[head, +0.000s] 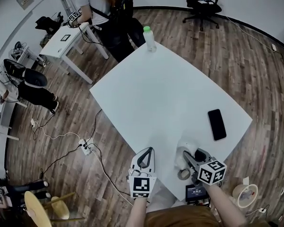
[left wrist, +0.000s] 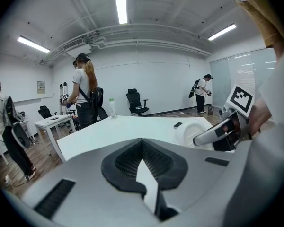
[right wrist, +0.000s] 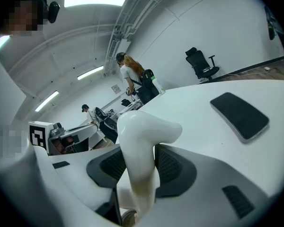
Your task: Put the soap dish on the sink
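Observation:
A white, smooth, curved soap dish (right wrist: 141,141) stands between the black pads of my right gripper (right wrist: 137,162), which is shut on it. In the head view this gripper (head: 188,155) is at the table's near edge, with the white dish (head: 186,146) just over the tabletop. The left gripper view shows the same dish (left wrist: 191,132) as a rounded white shape beside the right gripper. My left gripper (head: 148,151) hangs to the left, just off the table's near edge. Its tips meet, with nothing between them (left wrist: 142,159). I see no sink.
The large white table (head: 165,93) holds a black phone (head: 217,124) at the right and a green-capped bottle (head: 149,39) at the far corner. A greyish ring (head: 183,174) lies under my right gripper. People, desks and an office chair (head: 202,4) stand around.

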`<control>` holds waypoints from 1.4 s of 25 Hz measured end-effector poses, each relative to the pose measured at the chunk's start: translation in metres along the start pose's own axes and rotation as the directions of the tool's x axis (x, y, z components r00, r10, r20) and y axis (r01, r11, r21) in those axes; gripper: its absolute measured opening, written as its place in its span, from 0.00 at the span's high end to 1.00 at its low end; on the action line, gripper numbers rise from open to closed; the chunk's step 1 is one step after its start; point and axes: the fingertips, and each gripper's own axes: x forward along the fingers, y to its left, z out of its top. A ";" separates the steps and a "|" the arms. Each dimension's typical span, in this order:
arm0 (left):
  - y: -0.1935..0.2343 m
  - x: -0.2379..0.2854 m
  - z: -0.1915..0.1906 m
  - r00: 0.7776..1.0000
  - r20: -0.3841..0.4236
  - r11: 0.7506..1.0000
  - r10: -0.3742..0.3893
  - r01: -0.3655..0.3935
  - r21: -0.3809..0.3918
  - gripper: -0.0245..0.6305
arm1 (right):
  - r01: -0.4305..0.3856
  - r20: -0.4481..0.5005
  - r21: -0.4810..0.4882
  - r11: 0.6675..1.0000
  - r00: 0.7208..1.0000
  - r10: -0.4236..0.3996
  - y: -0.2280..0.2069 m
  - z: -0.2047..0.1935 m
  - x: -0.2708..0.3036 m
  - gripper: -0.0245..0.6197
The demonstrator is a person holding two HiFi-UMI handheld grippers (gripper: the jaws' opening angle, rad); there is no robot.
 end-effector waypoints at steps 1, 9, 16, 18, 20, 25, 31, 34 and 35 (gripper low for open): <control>0.000 0.000 0.001 1.000 0.000 1.000 -0.001 0.001 0.000 0.95 | 0.002 -0.009 0.003 1.000 1.000 -0.002 -0.001 -0.002 0.000 0.70; -0.002 0.010 -0.003 1.000 -0.010 1.000 -0.011 0.010 -0.014 0.95 | -0.016 -0.019 0.012 1.000 1.000 0.017 -0.004 -0.003 0.005 0.70; -0.012 0.012 -0.002 1.000 -0.011 1.000 -0.024 0.024 -0.018 0.95 | 0.016 -0.053 -0.041 0.999 0.998 -0.019 -0.011 -0.011 0.002 0.70; -0.011 0.012 -0.002 1.000 -0.010 1.000 -0.021 0.021 -0.019 0.95 | 0.025 -0.065 -0.042 0.999 0.997 -0.028 -0.013 -0.013 0.002 0.70; -0.010 0.011 -0.003 1.000 -0.011 1.000 -0.015 0.015 -0.023 0.95 | 0.035 -0.084 -0.060 0.998 0.996 -0.040 -0.015 -0.015 0.002 0.70; -0.007 0.009 -0.006 1.000 -0.015 1.000 -0.008 0.008 -0.026 0.95 | 0.040 -0.155 -0.026 0.999 0.987 -0.044 -0.017 -0.025 0.003 0.70; -0.004 0.007 -0.006 1.000 -0.011 0.999 0.002 -0.002 -0.039 0.95 | 0.031 -0.234 0.016 0.999 0.972 -0.026 -0.012 -0.034 0.002 0.70; -0.006 0.008 -0.006 1.000 -0.016 1.000 -0.006 0.006 -0.029 0.95 | 0.056 -0.253 -0.065 0.996 0.965 -0.071 -0.013 -0.035 0.002 0.70; -0.005 0.008 -0.006 1.000 -0.017 1.000 -0.008 0.008 -0.028 0.95 | 0.063 -0.259 -0.091 0.994 0.962 -0.085 -0.013 -0.035 0.002 0.70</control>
